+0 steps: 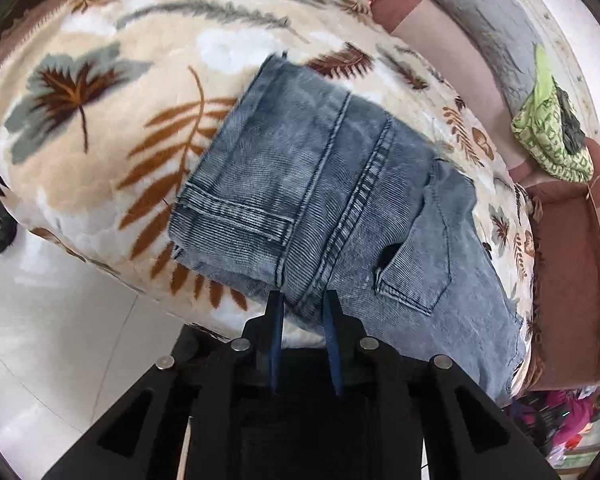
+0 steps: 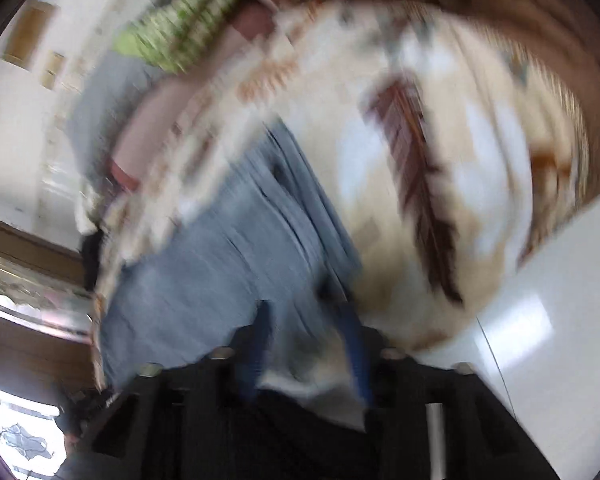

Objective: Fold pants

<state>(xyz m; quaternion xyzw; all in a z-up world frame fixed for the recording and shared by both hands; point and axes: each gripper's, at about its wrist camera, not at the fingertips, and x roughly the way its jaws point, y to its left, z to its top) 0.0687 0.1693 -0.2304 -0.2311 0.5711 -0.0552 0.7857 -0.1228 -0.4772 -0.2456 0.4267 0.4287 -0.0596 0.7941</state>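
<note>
Denim pants (image 1: 324,200), heavy, floppy, mid-frame on blanket (image 1: 112,120); grab doubled edge. Left gripper (image 1: 303,300) jaws slightly apart, straddling seam; right gripper (image 2: 306,320) jaws apart, empty.

Folded jeans (image 1: 340,208) are laid on a leaf-patterned blanket (image 1: 112,92). The left gripper (image 1: 303,300) is held slightly parted at their near edge, denim seen between its fingers.
</note>
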